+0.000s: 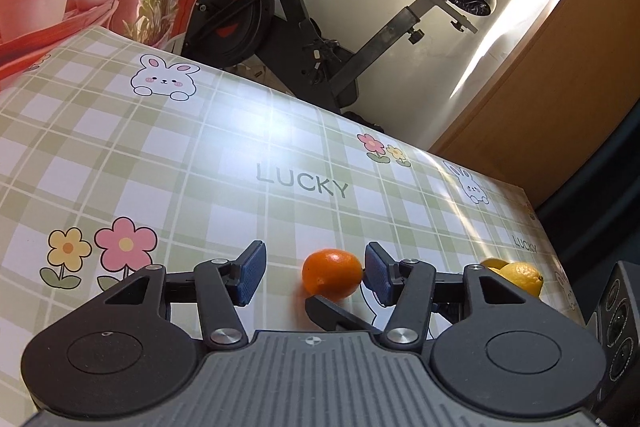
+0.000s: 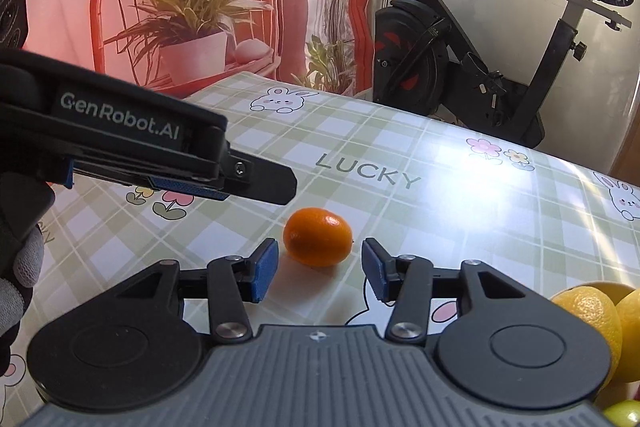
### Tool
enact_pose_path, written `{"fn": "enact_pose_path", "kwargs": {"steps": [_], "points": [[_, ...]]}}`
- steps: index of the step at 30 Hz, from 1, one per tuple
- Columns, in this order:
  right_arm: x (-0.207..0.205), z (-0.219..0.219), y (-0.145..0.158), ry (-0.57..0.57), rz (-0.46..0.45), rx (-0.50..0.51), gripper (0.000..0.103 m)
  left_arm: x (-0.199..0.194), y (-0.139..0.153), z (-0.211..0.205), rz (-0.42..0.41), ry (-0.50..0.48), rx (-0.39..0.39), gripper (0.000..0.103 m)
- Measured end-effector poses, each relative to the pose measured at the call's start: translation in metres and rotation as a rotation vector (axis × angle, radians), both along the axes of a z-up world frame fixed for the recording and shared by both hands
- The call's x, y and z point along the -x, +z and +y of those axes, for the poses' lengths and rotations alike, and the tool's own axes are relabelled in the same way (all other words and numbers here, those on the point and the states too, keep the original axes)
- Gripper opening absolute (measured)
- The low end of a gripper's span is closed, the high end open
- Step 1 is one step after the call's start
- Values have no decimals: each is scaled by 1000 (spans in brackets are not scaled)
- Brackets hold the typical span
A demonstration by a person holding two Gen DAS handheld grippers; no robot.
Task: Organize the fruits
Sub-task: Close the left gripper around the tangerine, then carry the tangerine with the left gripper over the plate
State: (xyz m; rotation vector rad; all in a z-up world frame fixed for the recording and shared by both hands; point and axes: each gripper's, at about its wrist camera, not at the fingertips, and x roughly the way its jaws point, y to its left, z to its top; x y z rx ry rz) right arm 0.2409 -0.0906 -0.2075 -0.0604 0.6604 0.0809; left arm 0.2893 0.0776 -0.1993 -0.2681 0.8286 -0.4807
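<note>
We have one orange (image 2: 318, 241) loose on the checked tablecloth (image 2: 420, 211), just ahead of our right gripper (image 2: 318, 269), whose jaws stand apart with nothing between them. Our left gripper (image 1: 314, 273) also has its jaws spread, the orange touching or just beside its right pad. Lemons (image 2: 592, 311) sit gathered at the right, so we judge this orange is what remains. The exercise bike (image 2: 480, 67) stands clear behind the table.

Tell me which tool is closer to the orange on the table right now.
Probably the right tool: the orange sits just beyond its open fingers, centered. The left tool, also open, hovers above, the orange beside one finger.
</note>
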Motion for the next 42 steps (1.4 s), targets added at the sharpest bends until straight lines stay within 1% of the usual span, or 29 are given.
{"fn": "enact_pose_path", "kwargs": {"steps": [9,12,13,14,15,16,17,21,29,35,42], "points": [[-9,0,-6,-5,18,-19,49,-7,-15,-8,55,-25,22,57],[-10,-1,-6,-3,14,-23,49,-8,-17,-12,58,-39,7,53],[-10,-2,-6,-3,17,-24,49,-7,-18,-12,61,-47,6,45],[-11,-2,-6,-3,19,-25,49,-8,-18,-13,65,-51,-2,40],[-10,-3,-6,-3,19,-25,48,-7,-18,-14,62,-55,-8,40],[-10,-3,-6,-2,18,-27,45,-6,-18,-14,58,-61,-13,40],[-9,-3,-6,-1,19,-28,44,-4,-17,-14,53,-68,-20,40],[-2,-4,-4,4,11,-36,44,6,-11,-19,25,-92,-53,40],[27,-6,9,-8,-27,-51,44,30,7,-29,-26,-127,-78,40],[55,-15,25,-40,-78,-81,44,49,23,-50,-69,-162,-96,40],[91,-40,41,-106,-126,-137,44,74,34,-87,-105,-236,-129,40]]}}
